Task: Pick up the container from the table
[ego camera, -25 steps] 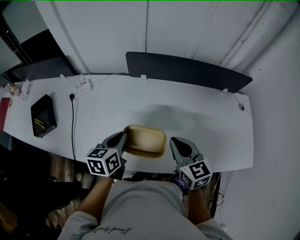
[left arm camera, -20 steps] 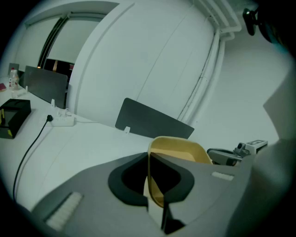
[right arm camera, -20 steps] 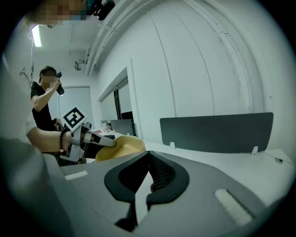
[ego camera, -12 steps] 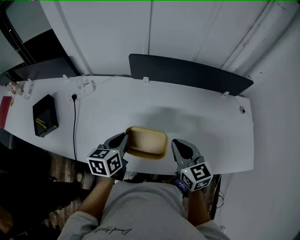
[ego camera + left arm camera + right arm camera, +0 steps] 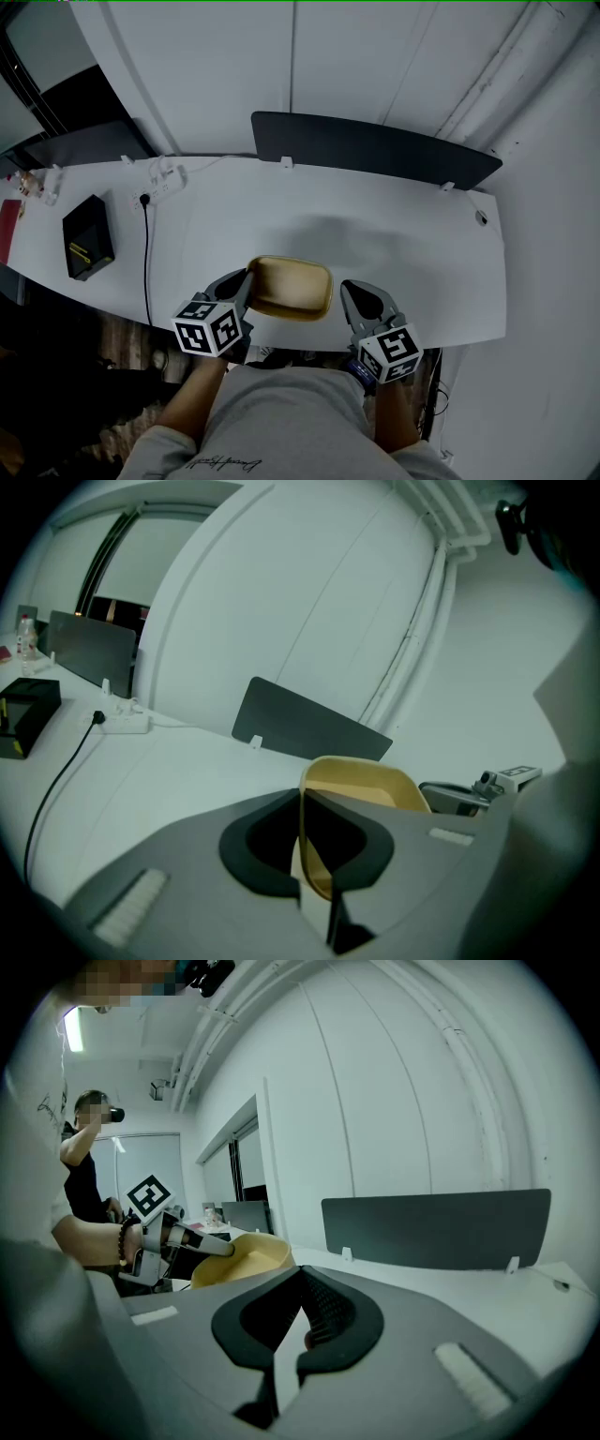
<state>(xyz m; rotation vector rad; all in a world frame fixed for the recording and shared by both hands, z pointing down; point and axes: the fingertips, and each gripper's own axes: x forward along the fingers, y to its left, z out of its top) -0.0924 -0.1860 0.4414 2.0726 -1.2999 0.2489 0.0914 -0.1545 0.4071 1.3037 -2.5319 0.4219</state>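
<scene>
My left claw (image 5: pixel 246 283) pinches the rim of the tan container (image 5: pixel 292 286) at the white table's (image 5: pixel 403 244) near edge. My right claw (image 5: pixel 359 292) sits just beside it, jaws together on nothing.

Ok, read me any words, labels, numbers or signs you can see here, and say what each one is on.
Nothing here reads clearly.
Cursive print on the person's grey shirt: too blurred to read.
Yellow label on the black box: too small to read.
Cubes on the left gripper and right gripper: square marker patterns only, no letters.
container: no print visible.
</scene>
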